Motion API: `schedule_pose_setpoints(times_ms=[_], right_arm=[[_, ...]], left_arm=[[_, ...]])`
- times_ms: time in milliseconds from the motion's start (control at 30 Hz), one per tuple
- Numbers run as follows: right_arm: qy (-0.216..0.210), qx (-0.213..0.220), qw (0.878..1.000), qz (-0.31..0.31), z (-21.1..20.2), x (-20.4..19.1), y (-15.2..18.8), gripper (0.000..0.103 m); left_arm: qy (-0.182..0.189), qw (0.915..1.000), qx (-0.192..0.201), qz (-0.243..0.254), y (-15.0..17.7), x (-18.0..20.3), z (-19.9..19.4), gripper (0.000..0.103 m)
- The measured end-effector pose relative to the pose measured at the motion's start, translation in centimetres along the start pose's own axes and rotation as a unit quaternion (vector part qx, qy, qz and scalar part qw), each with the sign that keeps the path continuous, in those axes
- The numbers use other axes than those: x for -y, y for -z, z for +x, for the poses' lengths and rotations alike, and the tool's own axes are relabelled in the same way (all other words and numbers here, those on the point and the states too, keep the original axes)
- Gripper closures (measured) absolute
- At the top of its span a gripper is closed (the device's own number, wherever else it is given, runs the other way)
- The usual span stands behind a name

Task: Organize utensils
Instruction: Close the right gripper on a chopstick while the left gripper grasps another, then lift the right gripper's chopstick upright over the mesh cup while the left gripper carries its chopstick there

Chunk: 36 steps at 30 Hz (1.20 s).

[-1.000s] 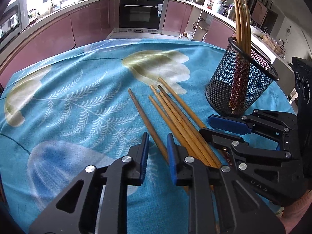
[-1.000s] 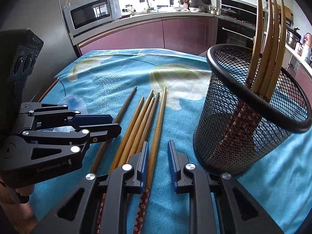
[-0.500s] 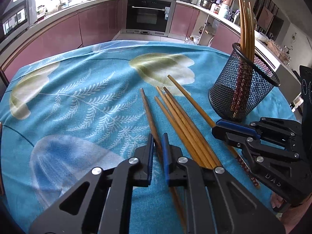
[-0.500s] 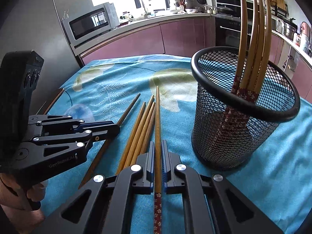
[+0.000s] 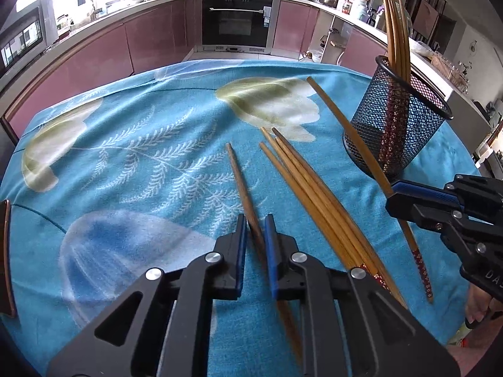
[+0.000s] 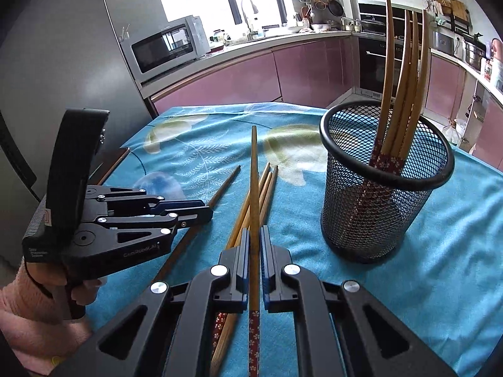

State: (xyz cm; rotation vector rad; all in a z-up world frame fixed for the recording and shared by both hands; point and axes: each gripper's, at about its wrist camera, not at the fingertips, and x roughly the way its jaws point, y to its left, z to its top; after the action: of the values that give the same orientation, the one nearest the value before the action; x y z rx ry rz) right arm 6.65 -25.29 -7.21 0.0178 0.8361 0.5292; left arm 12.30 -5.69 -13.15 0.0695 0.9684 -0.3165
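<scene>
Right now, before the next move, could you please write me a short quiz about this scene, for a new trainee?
1. True or false: the right gripper is shut on a chopstick with a red flowered handle.
2. How many chopsticks stand in the black mesh cup?
3. Choose one. The black mesh cup is: A) upright on the blue cloth; B) lying on its side; C) up on the kitchen counter.

Key: 1 true; 2 four; 3 A.
</scene>
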Motion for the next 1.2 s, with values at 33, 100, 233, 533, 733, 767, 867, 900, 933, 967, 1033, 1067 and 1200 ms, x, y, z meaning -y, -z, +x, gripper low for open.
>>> schedule_pose_setpoints(times_ms=[33, 100, 233, 533, 733, 767, 867, 900, 933, 967, 1033, 1067, 1200], right_arm=[[-0.001, 0.003, 1.0, -0.001, -0.2, -0.1, 0.0, 0.097], [-0.003, 0.009, 1.0, -0.003, -0.8, -0.1, -0.1, 0.097], [-0.006, 0.024, 1.0, -0.007, -2.2, -0.4, -0.2, 0.097], [-0.004, 0.058, 0.998, -0.01, -5.2, -0.2, -0.6, 0.097], [-0.002, 0.089, 0.996, -0.002, -7.3, 0.4, -1.1, 0.097], [-0.002, 0.093, 0.996, -0.001, -7.7, 0.6, -1.2, 0.097], [-0.004, 0.109, 0.994, 0.004, -8.8, 1.1, -1.5, 0.097], [-0.003, 0.113, 0.994, 0.005, -9.0, 1.2, -1.7, 0.097], [-0.002, 0.117, 0.993, 0.005, -9.3, 1.3, -1.8, 0.097], [-0.002, 0.121, 0.993, 0.006, -9.6, 1.5, -1.9, 0.097], [-0.005, 0.128, 0.992, 0.008, -10.1, 1.9, -2.2, 0.097], [-0.004, 0.131, 0.991, 0.008, -10.3, 2.1, -2.3, 0.097], [0.001, 0.142, 0.99, 0.006, -10.9, 2.1, -2.8, 0.097]], left_arm=[[-0.001, 1.0, 0.0, 0.001, -0.1, 0.0, 0.1, 0.089], [0.0, 1.0, 0.0, 0.002, -0.3, 0.0, 0.3, 0.089], [-0.002, 1.0, 0.004, -0.003, -0.4, 0.1, 0.2, 0.092], [0.023, 0.9993, 0.026, -0.013, -0.2, 0.1, -2.2, 0.095], [0.067, 0.9959, 0.06, -0.009, -1.2, 0.7, -5.8, 0.096], [0.074, 0.9949, 0.068, -0.007, -1.4, 0.8, -6.5, 0.096], [0.103, 0.9905, 0.091, -0.005, -2.0, 1.1, -8.6, 0.096], [0.111, 0.989, 0.098, -0.004, -2.2, 1.1, -9.3, 0.096], [0.118, 0.9873, 0.106, -0.003, -2.4, 1.2, -10.0, 0.096], [0.127, 0.9854, 0.113, -0.002, -2.5, 1.2, -10.6, 0.096], [0.139, 0.982, 0.128, 0.001, -3.0, 1.3, -11.8, 0.096], [0.142, 0.9807, 0.135, 0.001, -3.3, 1.2, -12.3, 0.096], [0.166, 0.9737, 0.156, -0.008, -4.5, 0.9, -14.2, 0.096]])
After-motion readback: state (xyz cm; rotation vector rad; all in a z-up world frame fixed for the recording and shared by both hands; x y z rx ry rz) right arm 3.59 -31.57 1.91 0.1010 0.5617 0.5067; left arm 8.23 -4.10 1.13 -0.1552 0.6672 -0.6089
